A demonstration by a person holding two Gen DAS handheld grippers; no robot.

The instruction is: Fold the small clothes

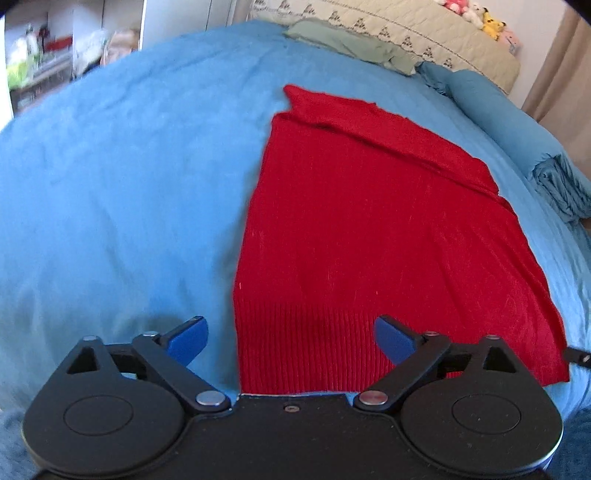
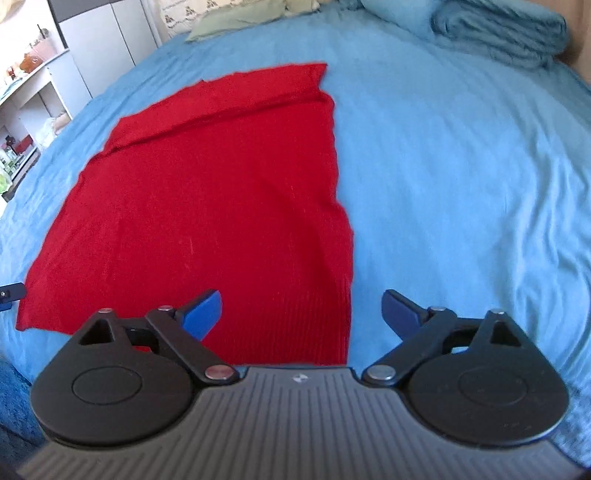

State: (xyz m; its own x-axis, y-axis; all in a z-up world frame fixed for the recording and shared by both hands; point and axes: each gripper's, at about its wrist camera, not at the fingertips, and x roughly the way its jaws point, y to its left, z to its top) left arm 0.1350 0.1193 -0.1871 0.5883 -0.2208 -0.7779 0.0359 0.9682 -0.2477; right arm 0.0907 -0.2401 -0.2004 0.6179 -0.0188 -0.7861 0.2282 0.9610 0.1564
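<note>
A red knitted garment [image 1: 373,236] lies flat on a blue bedcover [image 1: 122,192], filling the centre and right of the left wrist view and the centre and left of the right wrist view [image 2: 207,206]. Its ribbed hem runs along the lower edge nearest both cameras, and a folded-over band of the same red fabric crosses its far end. The left gripper [image 1: 291,338] sits at the bottom centre of its frame with its blue-tipped fingers [image 1: 190,338] spread wide and nothing between them; the garment's near left corner falls in the gap, one fingertip over bare bedcover and the other over the ribbed hem. Whether the tips touch the cloth cannot be told. The right gripper [image 2: 301,312] is likewise spread wide and empty at the bottom centre of its frame, straddling the garment's near right corner. Beyond the garment, at the top of the left wrist view, a pale green cloth [image 1: 347,42] lies beside a cream quilted cover [image 1: 443,33], with soft toys [image 1: 476,16] in the upper right. A folded blue blanket [image 2: 498,29] rests at the upper right of the right wrist view, and white shelving [image 2: 33,85] stands at its upper left.
</note>
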